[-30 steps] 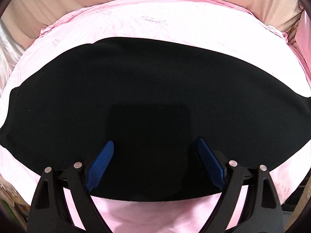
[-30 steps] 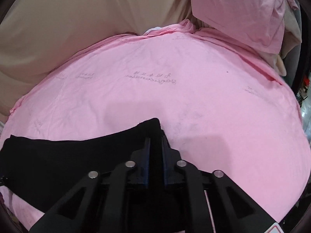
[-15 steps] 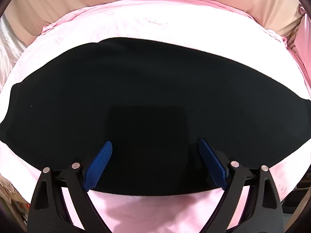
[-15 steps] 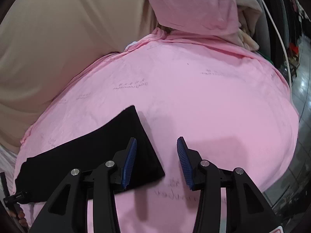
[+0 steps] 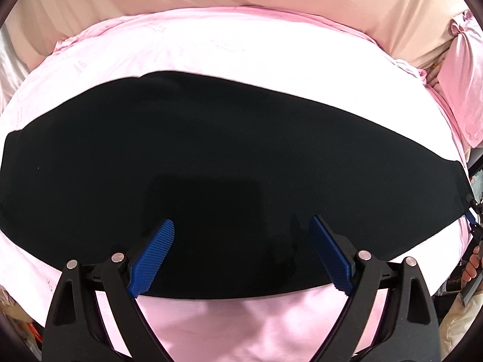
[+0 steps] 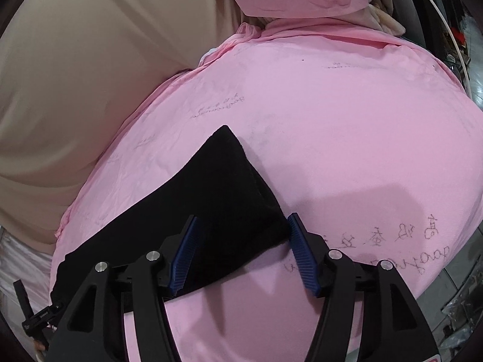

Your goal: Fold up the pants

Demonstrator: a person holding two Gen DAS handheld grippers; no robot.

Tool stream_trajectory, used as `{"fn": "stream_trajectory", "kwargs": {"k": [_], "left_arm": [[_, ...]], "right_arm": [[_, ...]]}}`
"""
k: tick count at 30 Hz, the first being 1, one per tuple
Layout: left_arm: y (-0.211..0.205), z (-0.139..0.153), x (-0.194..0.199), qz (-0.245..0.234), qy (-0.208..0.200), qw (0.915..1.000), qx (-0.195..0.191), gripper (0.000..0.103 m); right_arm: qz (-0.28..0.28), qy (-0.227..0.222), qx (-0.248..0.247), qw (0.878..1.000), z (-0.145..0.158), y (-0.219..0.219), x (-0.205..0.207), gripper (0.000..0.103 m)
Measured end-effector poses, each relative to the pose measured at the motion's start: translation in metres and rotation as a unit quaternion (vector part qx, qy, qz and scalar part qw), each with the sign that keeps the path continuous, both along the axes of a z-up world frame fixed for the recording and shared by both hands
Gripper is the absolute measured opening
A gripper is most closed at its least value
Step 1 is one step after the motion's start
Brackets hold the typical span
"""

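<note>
Left wrist view: left tool (image 5: 241, 238) apart, empty, above near long edge of black pants (image 5: 211, 166); long axis ran crosswise ahead on pink bed sheet (image 5: 241, 45).

Right wrist view: right tool (image 6: 241, 235) just opened, pads apart, unclamped; pants end corner (image 6: 241, 211) between them, remainder trailing left.
</note>
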State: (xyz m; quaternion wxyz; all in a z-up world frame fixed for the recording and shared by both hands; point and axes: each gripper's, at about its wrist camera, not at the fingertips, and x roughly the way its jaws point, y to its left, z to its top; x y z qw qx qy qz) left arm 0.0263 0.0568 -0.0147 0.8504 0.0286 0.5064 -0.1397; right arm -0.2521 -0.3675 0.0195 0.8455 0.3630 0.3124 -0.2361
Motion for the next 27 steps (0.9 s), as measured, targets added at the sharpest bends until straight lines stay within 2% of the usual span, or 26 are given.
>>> {"fn": "stream_trajectory", "kwargs": {"k": [1, 2, 4, 7, 10, 14, 18, 22, 27], "left_arm": [[0.003, -0.001, 0.002, 0.003, 0.002, 1.0000, -0.002, 0.089], [0.006, -0.001, 0.002, 0.006, 0.003, 1.0000, -0.004, 0.088], [0.014, 0.001, 0.003, 0.010, 0.001, 0.9999, -0.012, 0.089], [0.025, 0.002, 0.003, 0.015, -0.004, 0.9997, -0.020, 0.089], [0.038, 0.003, 0.005, 0.021, -0.005, 0.9993, -0.029, 0.089], [0.055, 0.003, 0.008, 0.030, -0.007, 0.9987, -0.041, 0.089], [0.073, 0.001, 0.010, 0.037, -0.010, 0.9977, -0.056, 0.089], [0.092, 0.001, 0.010, 0.045, -0.015, 0.9966, -0.068, 0.088], [0.116, 0.002, 0.006, 0.068, -0.019, 0.9946, -0.077, 0.089]], "right_arm": [[-0.004, 0.004, -0.001, 1.000, -0.001, 0.000, 0.001, 0.051], [-0.003, 0.010, -0.001, 1.000, -0.002, 0.000, 0.004, 0.038], [-0.006, 0.007, 0.011, 1.000, -0.005, -0.002, 0.006, 0.028], [-0.007, 0.013, 0.002, 1.000, -0.002, 0.002, 0.007, 0.026], [-0.013, 0.015, -0.004, 1.000, 0.003, 0.007, 0.010, 0.020], [-0.013, 0.026, -0.046, 0.999, 0.022, 0.022, 0.020, 0.018], [0.009, 0.011, -0.071, 0.997, 0.052, 0.047, 0.039, 0.018], [0.071, -0.004, -0.112, 0.991, 0.086, 0.096, 0.077, 0.018], [0.197, -0.009, -0.158, 0.967, 0.102, 0.185, 0.142, 0.018]]}}
